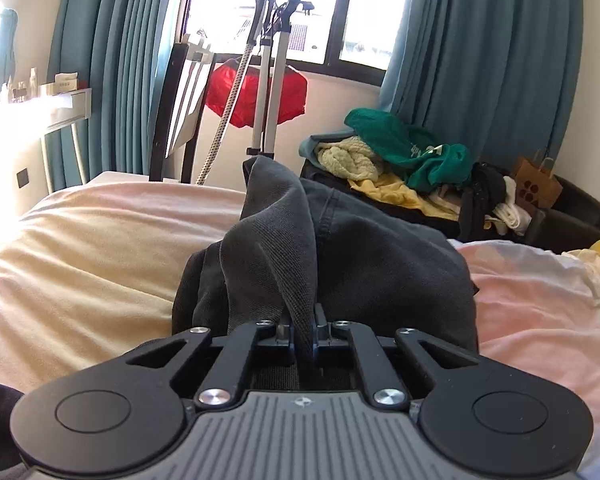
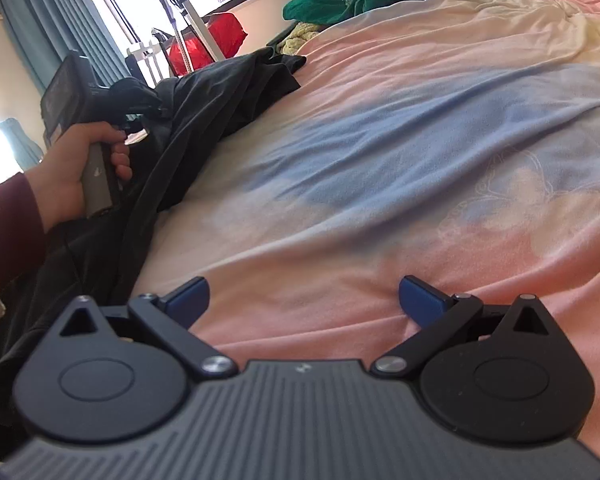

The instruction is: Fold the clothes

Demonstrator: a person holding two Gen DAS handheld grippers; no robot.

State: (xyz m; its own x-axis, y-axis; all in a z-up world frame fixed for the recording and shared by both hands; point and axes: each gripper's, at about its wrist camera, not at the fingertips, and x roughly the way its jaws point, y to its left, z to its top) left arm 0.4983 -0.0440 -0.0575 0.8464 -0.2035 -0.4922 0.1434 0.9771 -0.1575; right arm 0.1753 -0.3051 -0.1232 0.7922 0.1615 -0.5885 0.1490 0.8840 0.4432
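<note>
- Dark garment (image 1: 340,248) heaped on the bed (image 1: 80,248), one ridge of cloth pinched between the left gripper (image 1: 302,332) fingers and standing up beyond the tips.
- Left fingers clenched on a thin fold only; risk of slipping out under a pull.
- Right gripper (image 2: 304,300) fingers released, nothing between them, garment well off to their left.
- Single-ended lift likely to bunch rather than flatten.

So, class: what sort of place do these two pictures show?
Most likely a bedroom in a home. A bed with a pink and blue cover fills both views, teal curtains hang at a window, and loose clothes lie piled beside the bed.
</note>
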